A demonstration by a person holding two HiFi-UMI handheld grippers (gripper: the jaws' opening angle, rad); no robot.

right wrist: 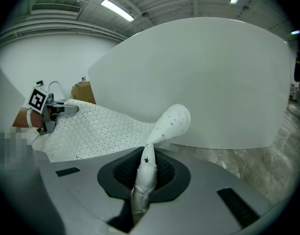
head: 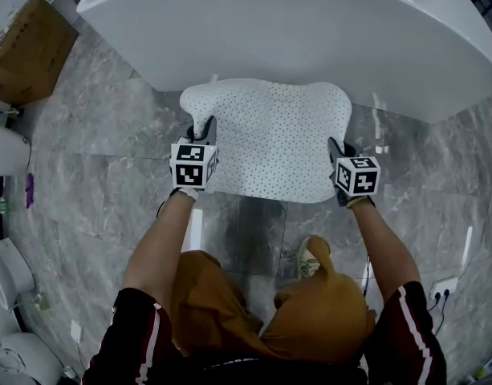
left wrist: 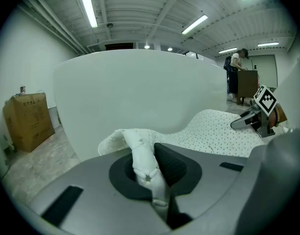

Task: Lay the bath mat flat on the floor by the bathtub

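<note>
A white bath mat (head: pixel 270 139) dotted with small holes hangs spread between my two grippers, just in front of the white bathtub (head: pixel 310 30). My left gripper (head: pixel 202 135) is shut on the mat's left edge, which bunches up between the jaws in the left gripper view (left wrist: pixel 147 173). On the other side my right gripper (head: pixel 337 152) is shut on the right edge, and a pinched fold of mat (right wrist: pixel 146 173) rises from its jaws. The far corners of the mat (head: pixel 201 99) curl near the tub wall.
Grey marble-look floor tiles (head: pixel 109 167) surround the tub. A cardboard box (head: pixel 29 50) stands at the far left. White fixtures (head: pixel 5 147) line the left edge. The person's shoe (head: pixel 308 263) and knees are just behind the mat. A wall socket (head: pixel 442 287) sits at the right.
</note>
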